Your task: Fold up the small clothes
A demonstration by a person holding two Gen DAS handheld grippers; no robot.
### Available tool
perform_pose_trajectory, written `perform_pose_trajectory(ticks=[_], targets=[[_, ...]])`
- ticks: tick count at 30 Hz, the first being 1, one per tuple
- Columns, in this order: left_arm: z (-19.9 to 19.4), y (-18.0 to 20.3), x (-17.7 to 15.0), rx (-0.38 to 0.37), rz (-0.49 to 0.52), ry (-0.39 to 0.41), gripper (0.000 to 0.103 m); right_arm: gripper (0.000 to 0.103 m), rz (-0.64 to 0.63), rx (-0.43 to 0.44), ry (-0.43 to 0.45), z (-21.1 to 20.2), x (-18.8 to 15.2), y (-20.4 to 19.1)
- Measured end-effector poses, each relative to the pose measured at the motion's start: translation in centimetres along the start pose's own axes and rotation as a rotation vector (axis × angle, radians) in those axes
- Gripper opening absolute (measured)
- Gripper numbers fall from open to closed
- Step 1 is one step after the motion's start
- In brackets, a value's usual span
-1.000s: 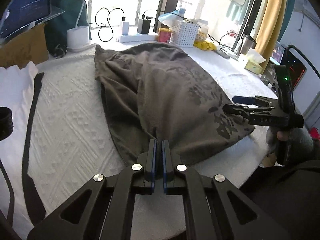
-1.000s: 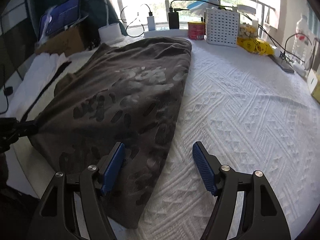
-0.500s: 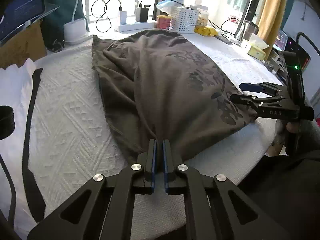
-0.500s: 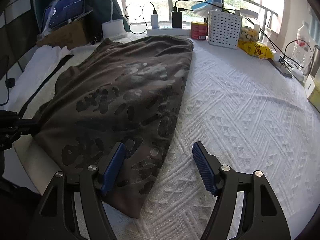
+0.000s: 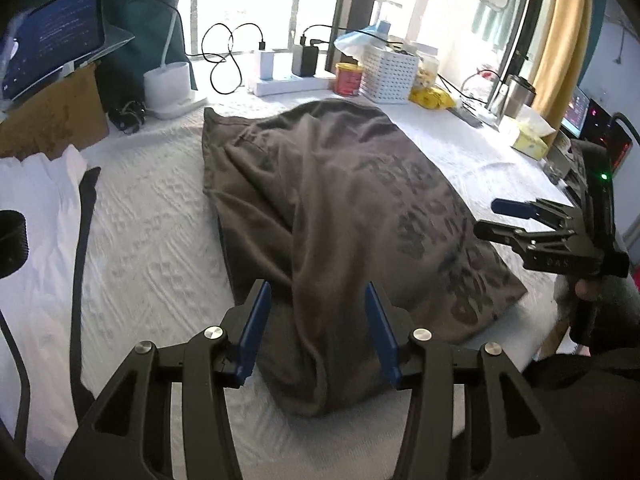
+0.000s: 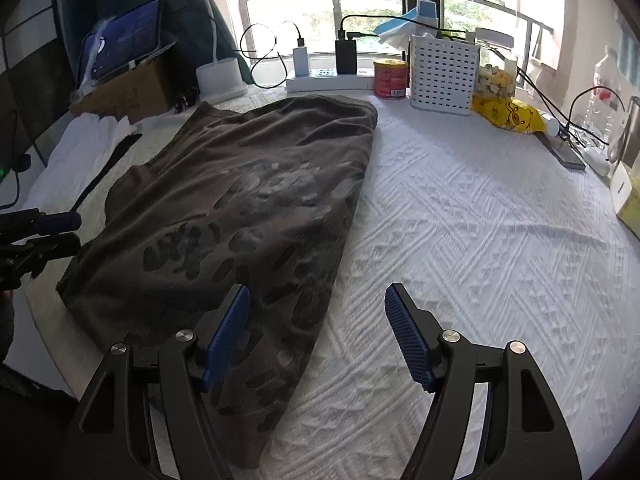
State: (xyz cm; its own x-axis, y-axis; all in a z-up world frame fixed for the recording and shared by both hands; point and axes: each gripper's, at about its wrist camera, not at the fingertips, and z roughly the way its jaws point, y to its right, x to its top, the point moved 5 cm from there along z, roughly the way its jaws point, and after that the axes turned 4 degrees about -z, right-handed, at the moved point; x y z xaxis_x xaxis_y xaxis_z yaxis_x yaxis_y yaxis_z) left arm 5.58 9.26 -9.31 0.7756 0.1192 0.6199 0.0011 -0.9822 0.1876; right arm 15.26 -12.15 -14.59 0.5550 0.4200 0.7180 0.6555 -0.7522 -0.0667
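The left gripper [image 5: 316, 324] has just been opening; the folded brown shirt [image 5: 340, 208] lies between its parted pads, unclamped. The right gripper [image 6: 318, 334] gapes empty over the shirt's edge.

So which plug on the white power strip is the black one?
The right-hand plug on the white power strip, nearer the red can, is black. The plug beside it is white.
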Motion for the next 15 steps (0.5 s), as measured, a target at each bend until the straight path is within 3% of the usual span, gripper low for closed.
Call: perform_pose_trajectory(ticks=[15], targets=[[3.4, -2.6, 5.4, 0.063, -0.014, 0.038, 0.048, 0.073, 0.024, -0.007, -0.012, 2.5, 3.1, 2.5]])
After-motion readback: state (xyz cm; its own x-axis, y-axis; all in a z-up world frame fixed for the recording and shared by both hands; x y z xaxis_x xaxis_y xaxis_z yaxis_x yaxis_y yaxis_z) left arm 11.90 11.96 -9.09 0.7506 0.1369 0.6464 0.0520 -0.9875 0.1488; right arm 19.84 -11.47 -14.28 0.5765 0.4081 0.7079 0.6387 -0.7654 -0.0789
